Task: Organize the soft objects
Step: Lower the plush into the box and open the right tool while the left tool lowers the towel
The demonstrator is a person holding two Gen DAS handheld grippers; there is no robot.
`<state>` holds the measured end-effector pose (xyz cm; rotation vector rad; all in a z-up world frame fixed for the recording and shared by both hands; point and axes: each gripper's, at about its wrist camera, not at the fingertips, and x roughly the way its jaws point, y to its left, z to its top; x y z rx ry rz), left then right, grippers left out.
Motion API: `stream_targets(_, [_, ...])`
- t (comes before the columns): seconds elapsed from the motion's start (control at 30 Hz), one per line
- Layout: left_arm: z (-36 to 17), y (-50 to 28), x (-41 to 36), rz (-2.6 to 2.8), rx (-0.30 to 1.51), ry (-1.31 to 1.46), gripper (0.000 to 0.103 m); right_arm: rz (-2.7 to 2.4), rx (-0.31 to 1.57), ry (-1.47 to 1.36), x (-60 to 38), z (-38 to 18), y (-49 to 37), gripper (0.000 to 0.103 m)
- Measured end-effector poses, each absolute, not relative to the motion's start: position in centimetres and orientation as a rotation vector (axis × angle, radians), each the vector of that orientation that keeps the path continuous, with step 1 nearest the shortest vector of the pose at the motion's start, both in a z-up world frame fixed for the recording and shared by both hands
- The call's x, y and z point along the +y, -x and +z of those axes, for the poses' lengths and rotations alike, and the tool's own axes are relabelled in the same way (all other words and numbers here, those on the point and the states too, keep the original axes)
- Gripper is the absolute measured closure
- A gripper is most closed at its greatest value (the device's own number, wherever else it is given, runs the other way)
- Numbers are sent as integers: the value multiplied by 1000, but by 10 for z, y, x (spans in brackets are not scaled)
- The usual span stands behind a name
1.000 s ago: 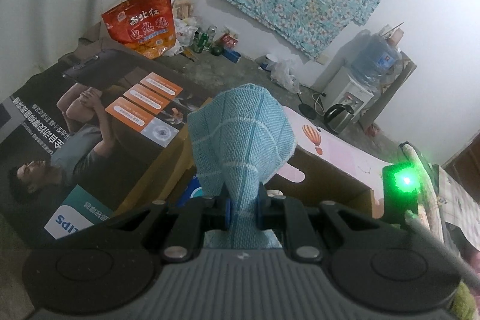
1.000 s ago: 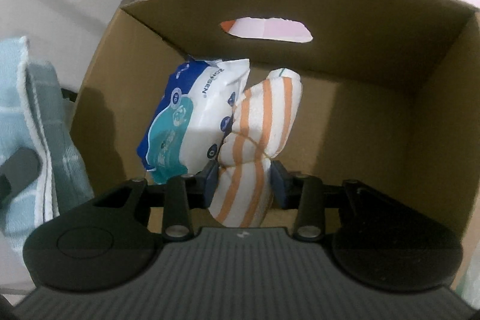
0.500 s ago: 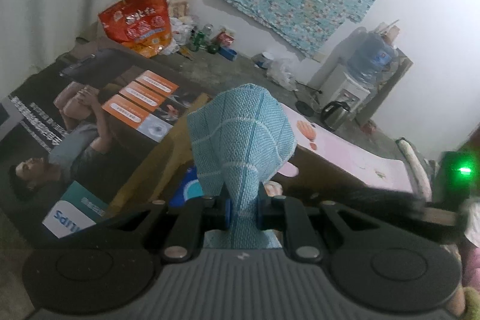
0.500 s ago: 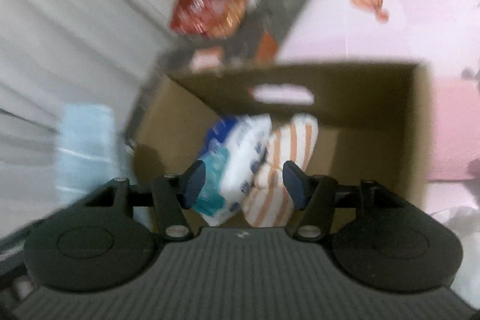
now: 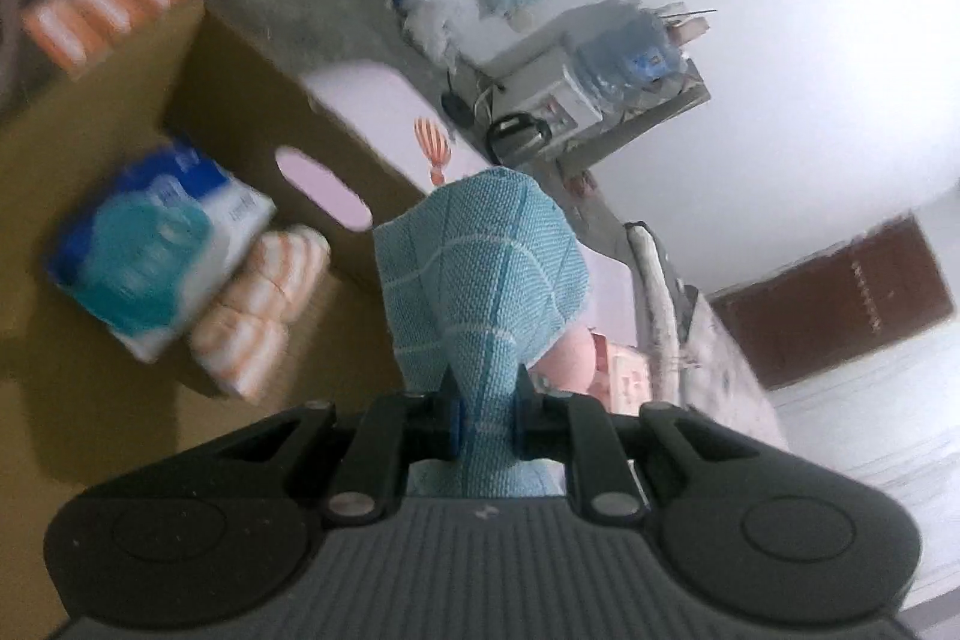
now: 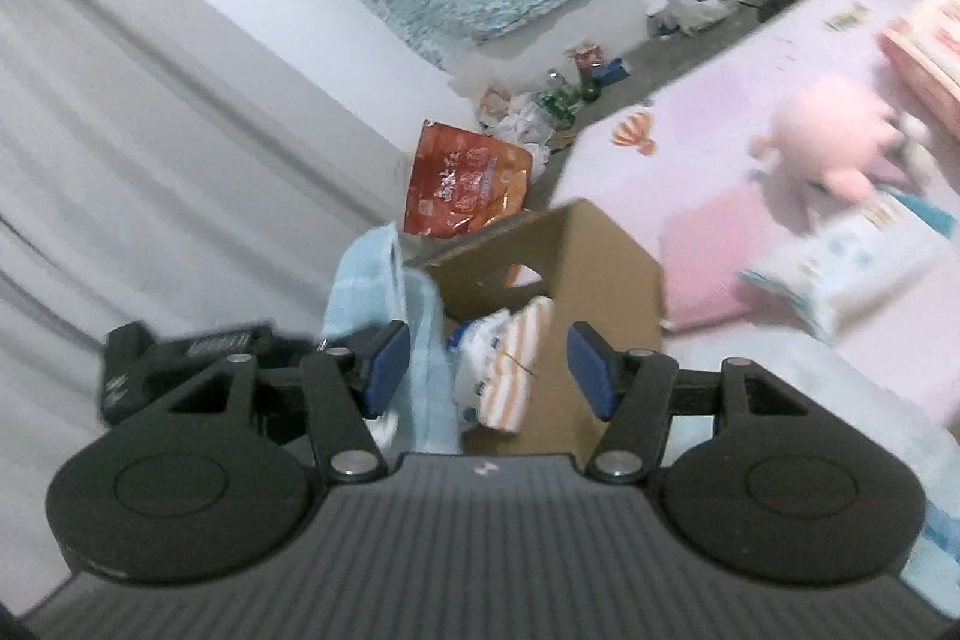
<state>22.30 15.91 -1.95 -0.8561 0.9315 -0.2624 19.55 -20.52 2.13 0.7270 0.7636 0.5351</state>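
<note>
Two soft items already sit in your cardboard box [image 5: 240, 112]: a wipes pack [image 5: 150, 250] and a striped cloth [image 5: 258, 316]. Your left gripper [image 5: 485, 415] is clamped on a blue towel [image 5: 480, 274], which stands up from the fingers, with the box opening ahead and to its left. Your right gripper [image 6: 489, 361] is spread, nothing held, farther from the box.

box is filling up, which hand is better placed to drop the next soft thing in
Left. Its tool is shut on the blue cloth right over the cardboard box. The right tool is open, holding nothing, farther from the box.
</note>
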Motion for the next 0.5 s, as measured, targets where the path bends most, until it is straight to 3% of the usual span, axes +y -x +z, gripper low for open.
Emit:
stream_targets(0.23, [-78,-271,144,-181,1067,910,87,480,767,-804,-240,-19,-179,44])
stream_targets(0.5, [-89,-298,117,3,1146,501,87,421,793,-813,-261,-47,-183,44])
